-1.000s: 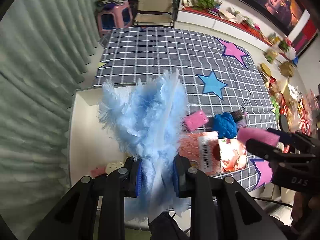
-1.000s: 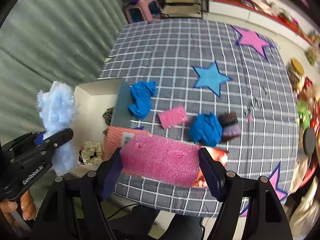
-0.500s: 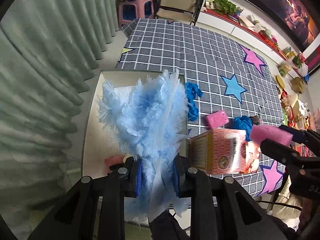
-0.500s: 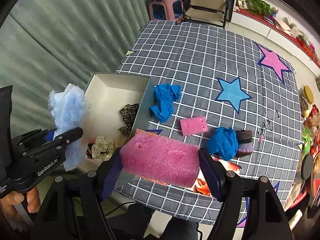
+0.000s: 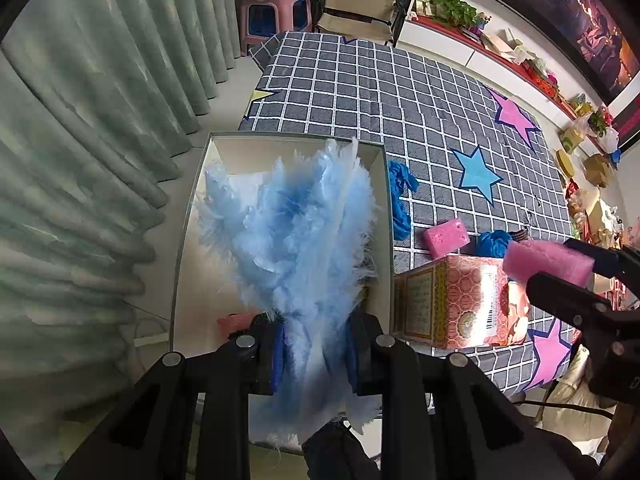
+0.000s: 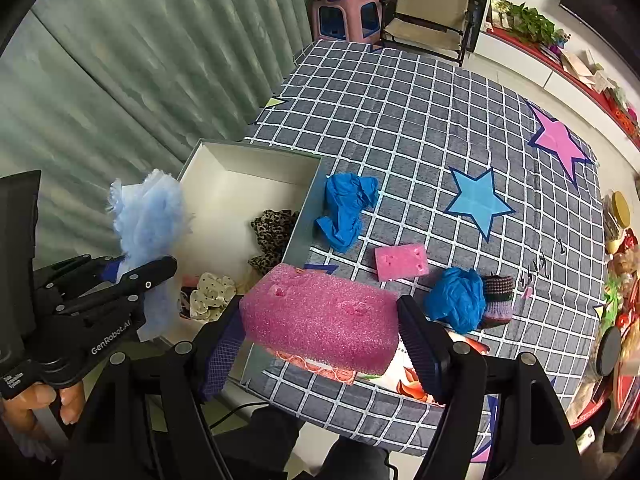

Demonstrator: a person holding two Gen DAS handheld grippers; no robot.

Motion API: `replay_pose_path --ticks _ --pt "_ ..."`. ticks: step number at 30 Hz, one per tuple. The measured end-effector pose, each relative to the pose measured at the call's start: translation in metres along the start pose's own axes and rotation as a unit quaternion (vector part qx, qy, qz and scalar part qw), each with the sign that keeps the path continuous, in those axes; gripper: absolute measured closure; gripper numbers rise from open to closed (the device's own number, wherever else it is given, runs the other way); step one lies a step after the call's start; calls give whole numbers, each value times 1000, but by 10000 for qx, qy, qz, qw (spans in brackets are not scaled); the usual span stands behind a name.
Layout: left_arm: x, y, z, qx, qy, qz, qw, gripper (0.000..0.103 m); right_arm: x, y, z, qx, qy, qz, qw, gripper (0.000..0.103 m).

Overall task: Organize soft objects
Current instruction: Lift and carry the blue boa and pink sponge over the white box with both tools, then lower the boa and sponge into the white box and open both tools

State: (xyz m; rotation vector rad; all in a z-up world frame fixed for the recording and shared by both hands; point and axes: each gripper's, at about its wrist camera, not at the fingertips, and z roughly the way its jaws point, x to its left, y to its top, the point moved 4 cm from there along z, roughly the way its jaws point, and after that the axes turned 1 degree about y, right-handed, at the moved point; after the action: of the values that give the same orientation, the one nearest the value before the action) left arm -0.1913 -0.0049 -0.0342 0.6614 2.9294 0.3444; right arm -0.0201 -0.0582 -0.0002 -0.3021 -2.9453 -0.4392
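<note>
Spread wide: grey checked tablecloth with pink and blue stars (image 6: pixel 400 128) over the table, green pleated curtain (image 6: pixel 140 60) along its left side. At the near left corner of the cloth, open white cardboard box (image 6: pixel 224 184); inside, leopard-print fabric scrunchie (image 6: pixel 274 232) against the right wall, cream dotted fabric scrunchie (image 6: pixel 212 294) nearer the front.

Clamped end to end in the right gripper (image 6: pixel 322 336): big pink foam sponge block (image 6: pixel 320 314), jaws standing wide with a pad pressed on each short end, held above the near edge of the cloth, just right of the box's front corner. Under it, orange patterned carton (image 5: pixel 452 304) lying flat at the near edge.

Pinched in the left gripper (image 5: pixel 316 354): fluffy light-blue feathery tuft (image 5: pixel 296 240), jaws narrow and squeezing its base, the plume fanning out over the box interior. Fingers of a hand (image 6: pixel 28 402) curled round the left gripper's handle.

Loose on the cloth: crumpled blue glove (image 6: pixel 346 208) touching the box's right wall; crumpled blue ball of thin material (image 6: pixel 456 300) near the front edge, purple and brown knitted piece (image 6: pixel 498 296) touching its right side; small pink foam sponge (image 6: pixel 401 262) between glove and ball.
</note>
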Motion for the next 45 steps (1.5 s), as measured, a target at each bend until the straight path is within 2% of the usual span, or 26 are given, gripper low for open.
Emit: replay_pose_path --ticks 28,40,45 --pt "14 7 24 143 1 285 9995 77 41 32 5 -155 108 -162 9997 27" --pt "36 10 51 249 149 -12 9996 77 65 58 42 271 326 -356 9985 27" --pt "45 2 66 425 175 -168 9988 77 71 71 56 388 309 -422 9979 27"
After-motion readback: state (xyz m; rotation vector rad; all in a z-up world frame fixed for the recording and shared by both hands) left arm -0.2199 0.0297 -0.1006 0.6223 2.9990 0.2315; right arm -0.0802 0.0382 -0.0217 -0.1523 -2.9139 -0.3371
